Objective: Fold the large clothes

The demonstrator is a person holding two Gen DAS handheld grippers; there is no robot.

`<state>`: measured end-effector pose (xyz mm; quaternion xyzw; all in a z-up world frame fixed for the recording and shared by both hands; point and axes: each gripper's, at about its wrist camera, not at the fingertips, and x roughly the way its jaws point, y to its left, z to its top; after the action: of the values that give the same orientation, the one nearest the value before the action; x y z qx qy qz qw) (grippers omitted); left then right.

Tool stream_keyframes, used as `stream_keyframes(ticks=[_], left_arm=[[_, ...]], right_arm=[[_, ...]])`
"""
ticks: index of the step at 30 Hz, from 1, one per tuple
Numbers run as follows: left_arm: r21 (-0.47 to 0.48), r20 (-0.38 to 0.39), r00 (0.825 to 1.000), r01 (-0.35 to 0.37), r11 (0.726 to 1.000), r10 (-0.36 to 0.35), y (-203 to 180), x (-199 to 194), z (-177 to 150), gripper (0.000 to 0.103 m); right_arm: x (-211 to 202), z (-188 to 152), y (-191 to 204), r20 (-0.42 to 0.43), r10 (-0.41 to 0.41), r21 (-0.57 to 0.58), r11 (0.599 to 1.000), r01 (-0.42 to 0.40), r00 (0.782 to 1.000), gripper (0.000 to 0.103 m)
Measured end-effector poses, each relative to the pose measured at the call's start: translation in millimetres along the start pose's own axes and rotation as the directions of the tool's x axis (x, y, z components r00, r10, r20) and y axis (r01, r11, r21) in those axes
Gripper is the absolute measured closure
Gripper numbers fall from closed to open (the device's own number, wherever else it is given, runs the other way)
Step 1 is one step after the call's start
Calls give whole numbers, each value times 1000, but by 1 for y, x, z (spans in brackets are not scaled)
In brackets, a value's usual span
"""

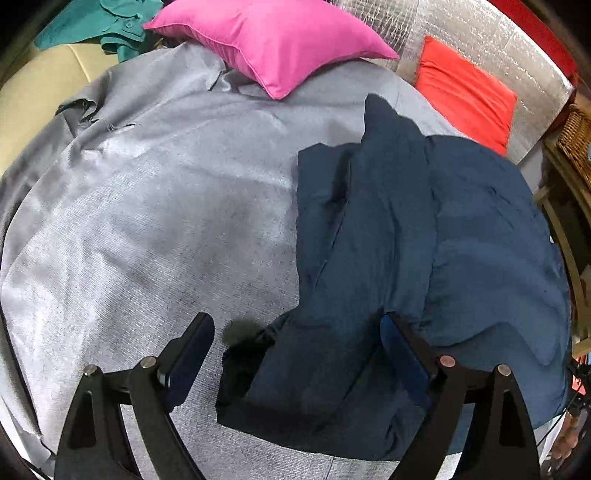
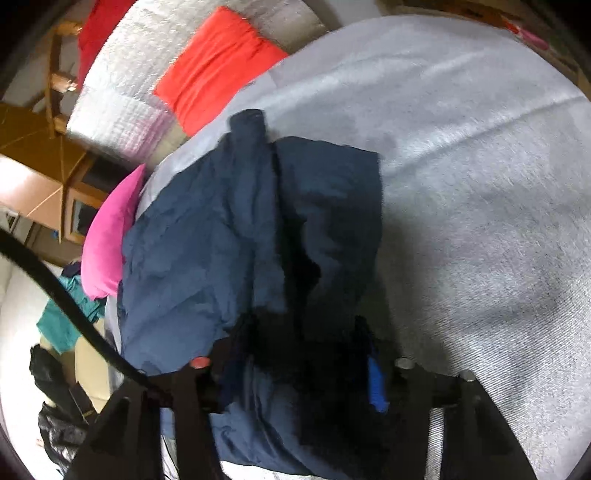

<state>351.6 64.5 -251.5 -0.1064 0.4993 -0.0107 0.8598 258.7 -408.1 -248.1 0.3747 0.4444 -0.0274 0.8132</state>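
Note:
A navy garment point(image 1: 406, 240) lies partly folded in long overlapping layers on the grey bed cover point(image 1: 147, 221), toward the right. My left gripper point(image 1: 295, 325) stands wide open just above the garment's near left corner. Its left finger is over bare cover and its right finger point(image 1: 402, 343) is against the cloth. In the blurred right wrist view the same navy garment point(image 2: 221, 240) fills the middle. My right gripper point(image 2: 303, 332) is low over its near end, jaws part open. Dark cloth lies between them, and one blue pad point(image 2: 375, 384) shows bare.
A pink pillow point(image 1: 273, 40) and a red-orange pillow point(image 1: 465, 96) lie at the head of the bed, against a silvery quilted panel point(image 1: 461, 33). A teal garment point(image 1: 99, 26) sits at the far left corner. A wicker basket point(image 1: 580, 140) stands beside the bed. A black cable point(image 2: 74, 306) crosses the right wrist view.

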Motion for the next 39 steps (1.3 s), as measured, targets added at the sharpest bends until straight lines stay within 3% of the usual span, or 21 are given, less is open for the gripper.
stream_keyframes(ticks=[4, 7, 9, 11, 14, 18, 21, 26, 29, 31, 32, 33, 36, 38, 39], left_arm=[[-31, 24, 999, -23, 999, 24, 1, -9, 0, 12], [-5, 112, 992, -61, 998, 61, -8, -34, -4, 12], [12, 170, 985, -26, 1000, 24, -14, -56, -12, 12], [20, 184, 982, 44, 999, -47, -17, -70, -25, 12], [8, 118, 978, 171, 985, -171, -18, -77, -51, 12], [-74, -12, 966, 256, 964, -258, -14, -63, -72, 12], [-189, -26, 956, 283, 940, -293, -2, -53, -73, 12], [-336, -24, 954, 274, 901, -299, 11, -30, -62, 12], [-383, -18, 951, 279, 881, -309, 14, -18, -56, 13], [-386, 9, 956, 275, 880, -295, 14, -17, -52, 25], [-372, 28, 959, 270, 888, -281, 13, -19, -48, 40], [-357, 37, 962, 267, 895, -272, 11, -21, -45, 42], [-316, 49, 964, 262, 912, -260, 8, -22, -42, 42], [-295, 36, 971, 237, 926, -237, 5, -19, -42, 40], [-287, 12, 976, 214, 934, -220, 3, -18, -46, 34]], right_arm=[[-10, -3, 9, 36, -27, -33, 999, 29, 999, 56], [-31, -9, 12, 108, -75, -35, 996, 79, 991, 54], [-57, -17, 13, 185, -66, -23, 997, 71, 981, 43], [-78, -27, 11, 219, 12, -8, 1000, -10, 976, 32], [-86, -48, 11, 179, 169, 13, 985, -175, 969, 28], [-62, -84, 14, 55, 308, 114, 943, -312, 950, 26], [-30, -100, 17, -20, 318, 195, 931, -308, 948, 26], [10, -101, 13, 32, 272, 300, 915, -269, 962, 26], [21, -97, 7, 101, 292, 367, 878, -308, 951, 34], [19, -93, 15, 130, 252, 327, 902, -281, 959, 58], [17, -93, 20, 143, 236, 308, 912, -270, 961, 59], [13, -93, 25, 165, 231, 288, 918, -271, 959, 62], [-5, -93, 43, 222, 216, 183, 949, -258, 951, 65], [-4, -94, 52, 210, 159, 129, 974, -188, 965, 66], [2, -92, 53, 176, 117, 129, 982, -140, 978, 65]])
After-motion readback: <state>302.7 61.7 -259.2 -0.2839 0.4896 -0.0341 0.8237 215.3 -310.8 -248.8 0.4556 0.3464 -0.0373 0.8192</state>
